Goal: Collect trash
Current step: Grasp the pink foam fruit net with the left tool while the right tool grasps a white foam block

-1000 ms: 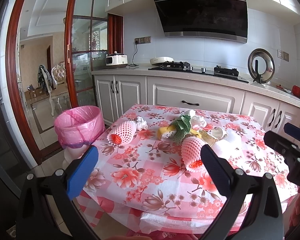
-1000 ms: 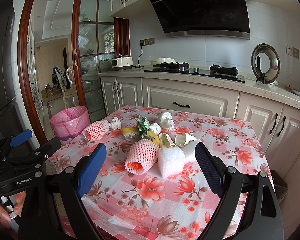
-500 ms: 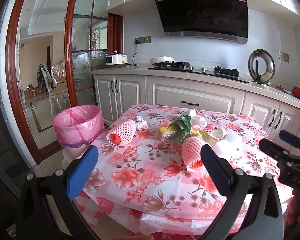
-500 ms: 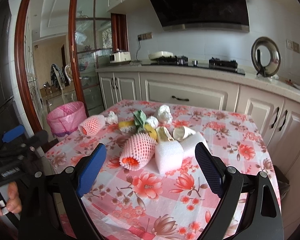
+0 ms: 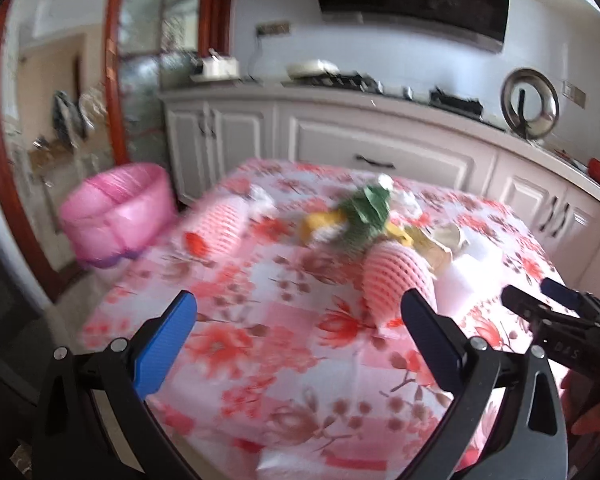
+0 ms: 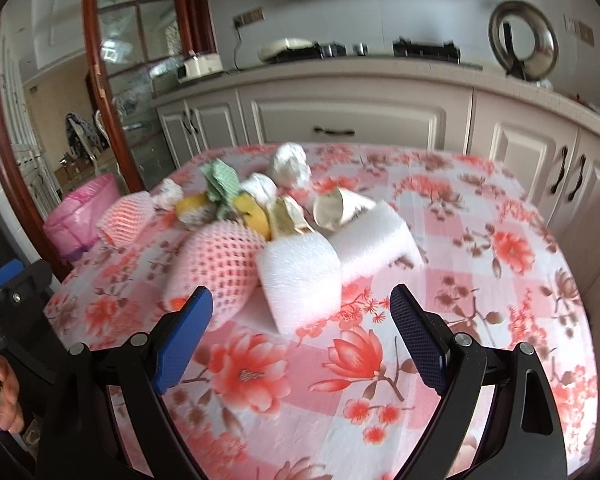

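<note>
Both wide and empty: right hand-held gripper (image 6: 300, 322) just short of white foam block (image 6: 300, 276) at frame centre, left hand-held gripper (image 5: 300, 322) low over surface (image 5: 284, 344). Likely slip: soft foam squashing, nudging pink net sleeve (image 6: 216, 268). Left view blurred; pink-lined bin (image 5: 118, 216) mid-left, interior unseen

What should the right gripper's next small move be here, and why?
Probably ease the right gripper forward and down onto the white foam block. Its jaws stand open and empty, the block lies nearest, roughly centred between them, and nothing is held yet. The pink-lined bin waits off the table's far left corner.
</note>
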A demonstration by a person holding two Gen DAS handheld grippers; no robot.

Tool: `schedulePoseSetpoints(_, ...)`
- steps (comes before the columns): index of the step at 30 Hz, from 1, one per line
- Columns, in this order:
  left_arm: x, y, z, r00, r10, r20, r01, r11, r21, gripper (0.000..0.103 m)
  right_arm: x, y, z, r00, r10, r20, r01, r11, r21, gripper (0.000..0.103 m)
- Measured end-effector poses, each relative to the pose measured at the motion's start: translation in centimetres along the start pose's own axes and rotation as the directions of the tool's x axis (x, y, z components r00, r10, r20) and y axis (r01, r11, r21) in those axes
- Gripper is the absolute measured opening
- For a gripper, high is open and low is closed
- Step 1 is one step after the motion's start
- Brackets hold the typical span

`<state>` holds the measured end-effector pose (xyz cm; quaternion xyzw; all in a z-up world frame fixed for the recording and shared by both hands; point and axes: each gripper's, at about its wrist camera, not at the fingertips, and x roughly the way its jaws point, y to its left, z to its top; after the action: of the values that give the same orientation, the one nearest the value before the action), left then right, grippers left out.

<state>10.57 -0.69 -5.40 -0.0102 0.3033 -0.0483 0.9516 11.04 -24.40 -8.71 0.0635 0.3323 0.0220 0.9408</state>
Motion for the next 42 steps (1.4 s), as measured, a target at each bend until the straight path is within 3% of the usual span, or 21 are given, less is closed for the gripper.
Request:
schedulePoseSetpoints(7, 5.1, -0.9, -0.2, 0.996, -0.065, -0.056, 0.065, 0.998, 0.002, 0.098, 5.6, -0.9, 1.0, 0.996, 0.005, -0.089, -0.004, 1.000, 0.011, 0.085)
schedulePoseSetpoints(12, 6.5, -0.8, -0.2, 0.996, -0.057, -0.068, 0.056, 0.998, -0.008, 0.098, 8.5, -0.4, 1.5, 0.991, 0.023, -0.134, -0.027, 0.999, -0.027, 0.085)
schedulePoseSetpoints(15, 7.3, -0.9, 0.1, 0.994, -0.063, -0.088, 0.062, 0.998, -0.016, 0.098, 9.2, -0.3, 1.5, 0.989, 0.036, -0.143, -0.042, 0.998, -0.043, 0.072)
schedulePoseSetpoints(16, 7.5, -1.1, 0.2, 0.993, -0.068, -0.092, 0.067, 0.998, -0.014, 0.098, 9.3, -0.5, 1.4, 0.988, 0.050, -0.144, -0.057, 0.998, -0.042, 0.062)
schedulePoseSetpoints(24, 9.7, -5.4, 1.6, 0.989, -0.123, -0.086, 0.126, 0.992, 0.029, 0.099, 6.1, -4.7, 0.8, 0.994, 0.085, -0.069, -0.081, 0.995, 0.056, 0.062)
schedulePoseSetpoints(32, 12.9, -10.2, 0.9, 0.994, -0.089, -0.071, 0.096, 0.990, 0.106, 0.098, 2.8, -7.3, 0.3, 0.997, 0.074, 0.012, -0.075, 0.993, 0.095, 0.062)
schedulePoseSetpoints(35, 13.7, -11.2, 0.3, 0.997, -0.051, -0.064, 0.060, 0.985, 0.160, 0.083, 2.7, -7.9, 0.4, 0.997, 0.072, 0.012, -0.073, 0.991, 0.109, 0.062)
schedulePoseSetpoints(37, 14.1, -11.3, 0.0, 0.996, -0.037, -0.075, 0.050, 0.983, 0.175, 0.065, 2.7, -7.9, 0.3, 0.998, 0.069, 0.011, -0.070, 0.991, 0.111, 0.062)
schedulePoseSetpoints(39, 14.5, -11.1, -0.3, 0.995, -0.044, -0.094, 0.059, 0.983, 0.171, 0.056, 2.8, -7.8, 0.3, 0.997, 0.074, 0.010, -0.075, 0.991, 0.114, 0.062)
schedulePoseSetpoints(42, 14.4, -10.5, -0.6, 0.995, -0.051, -0.090, 0.066, 0.983, 0.171, 0.030, 3.0, -7.2, 0.2, 0.997, 0.083, 0.002, -0.083, 0.991, 0.107, 0.062)
